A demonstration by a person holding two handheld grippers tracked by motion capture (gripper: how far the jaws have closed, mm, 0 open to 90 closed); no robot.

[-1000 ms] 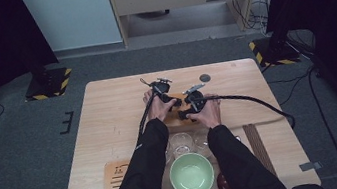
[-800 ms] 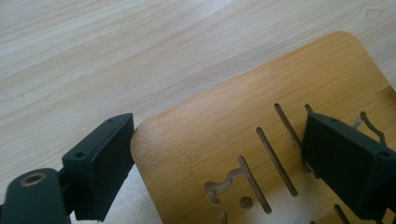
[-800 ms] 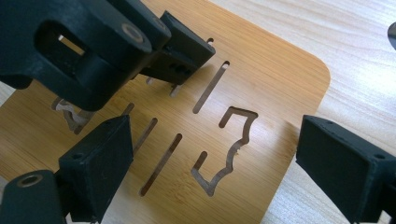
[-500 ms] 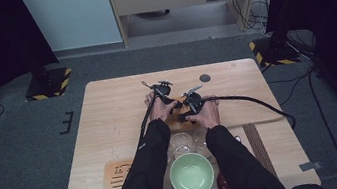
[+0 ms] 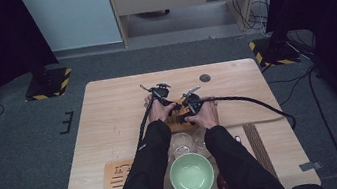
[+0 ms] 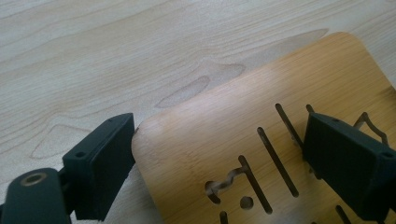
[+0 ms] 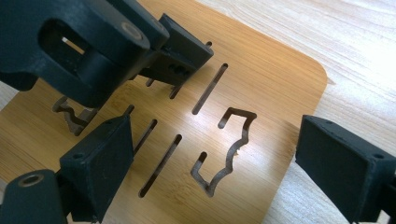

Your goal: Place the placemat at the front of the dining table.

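A bamboo board (image 5: 180, 117) with cut-out slots lies flat mid-table between the person's hands. My left gripper (image 5: 163, 98) and right gripper (image 5: 191, 104) hover close together over it. In the left gripper view the left gripper (image 6: 219, 126) is open. One jaw sits at the rounded corner of the board (image 6: 224, 140), and the other hangs above its slotted face. In the right gripper view the right gripper (image 7: 215, 128) is open too. One jaw is over the board (image 7: 261, 79), and the other is past its edge above the table. The left gripper (image 7: 180, 51) reaches in from the upper left of that view.
Near the front edge stand a pale green bowl (image 5: 191, 174) and clear glasses (image 5: 182, 143). A second slotted bamboo board (image 5: 118, 180) lies at the front left. A dark ribbed strip (image 5: 257, 142) lies at the right. A thick black cable (image 5: 259, 103) runs right, and a dark disc (image 5: 205, 77) sits farther back.
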